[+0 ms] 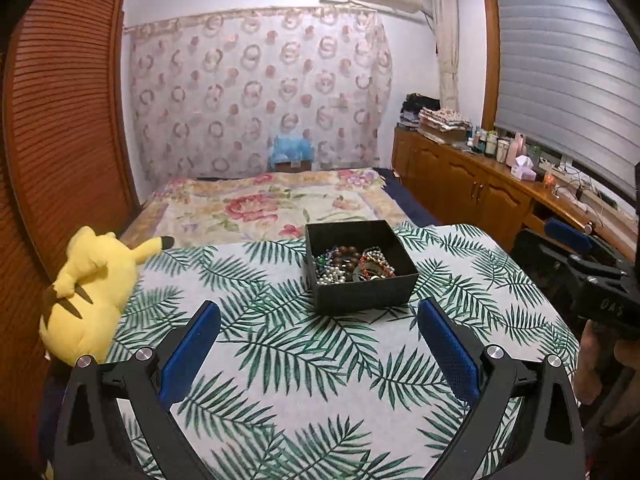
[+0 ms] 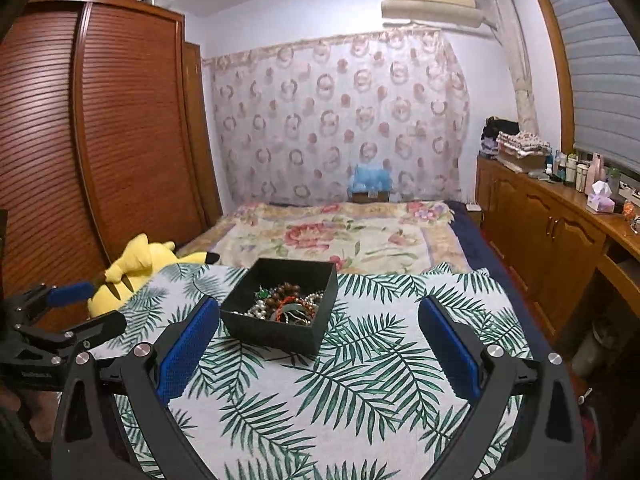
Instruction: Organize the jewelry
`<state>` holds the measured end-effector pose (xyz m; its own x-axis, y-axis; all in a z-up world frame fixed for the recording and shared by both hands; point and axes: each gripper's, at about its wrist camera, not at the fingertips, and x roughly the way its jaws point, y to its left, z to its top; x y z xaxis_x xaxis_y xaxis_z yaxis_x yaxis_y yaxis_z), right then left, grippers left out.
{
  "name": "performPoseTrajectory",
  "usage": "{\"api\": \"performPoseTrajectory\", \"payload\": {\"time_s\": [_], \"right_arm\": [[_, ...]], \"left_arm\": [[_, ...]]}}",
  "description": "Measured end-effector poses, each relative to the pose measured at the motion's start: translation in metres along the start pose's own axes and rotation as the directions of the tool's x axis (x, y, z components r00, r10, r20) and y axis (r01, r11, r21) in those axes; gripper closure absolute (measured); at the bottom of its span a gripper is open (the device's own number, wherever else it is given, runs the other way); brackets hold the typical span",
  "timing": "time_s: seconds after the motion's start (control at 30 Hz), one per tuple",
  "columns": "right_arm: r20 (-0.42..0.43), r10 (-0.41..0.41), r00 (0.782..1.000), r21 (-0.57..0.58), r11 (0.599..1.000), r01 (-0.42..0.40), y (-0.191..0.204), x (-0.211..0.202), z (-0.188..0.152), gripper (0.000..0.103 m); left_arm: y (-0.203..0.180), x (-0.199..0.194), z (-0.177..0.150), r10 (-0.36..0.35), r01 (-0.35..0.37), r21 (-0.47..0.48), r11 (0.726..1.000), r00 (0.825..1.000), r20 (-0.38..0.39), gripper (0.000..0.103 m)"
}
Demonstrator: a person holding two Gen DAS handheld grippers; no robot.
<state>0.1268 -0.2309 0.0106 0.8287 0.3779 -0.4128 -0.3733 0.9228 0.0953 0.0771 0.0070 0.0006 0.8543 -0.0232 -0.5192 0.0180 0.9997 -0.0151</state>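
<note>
A black open box [image 1: 362,294] stands on the palm-leaf cloth [image 1: 280,360] and holds a tangle of bead bracelets and necklaces [image 1: 352,266]. My left gripper [image 1: 319,320] is open and empty, just in front of the box. In the right wrist view the box [image 2: 276,330] with the jewelry [image 2: 286,304] lies ahead and left of centre. My right gripper [image 2: 319,318] is open and empty, its left finger beside the box's near left corner. The right gripper also shows in the left wrist view [image 1: 576,264], and the left gripper in the right wrist view [image 2: 60,312].
A yellow plush toy [image 1: 90,292] lies at the cloth's left edge by a wooden louvred wardrobe [image 1: 60,140]. A floral bedspread [image 1: 276,204] lies beyond the box. A wooden cabinet [image 1: 480,184] with bottles and a tissue box runs along the right.
</note>
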Motion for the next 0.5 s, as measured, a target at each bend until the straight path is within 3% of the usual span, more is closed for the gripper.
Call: {"api": "performPoseTrajectory", "payload": {"time_s": [0.5], "right_arm": [[0.026,-0.016,1.000,-0.020,1.000,0.016,0.012,-0.025,-0.007,0.003]], "left_arm": [[0.007,-0.015,-0.001,0.030,-0.029,-0.028,0.999,0.999,0.026,0.008]]}}
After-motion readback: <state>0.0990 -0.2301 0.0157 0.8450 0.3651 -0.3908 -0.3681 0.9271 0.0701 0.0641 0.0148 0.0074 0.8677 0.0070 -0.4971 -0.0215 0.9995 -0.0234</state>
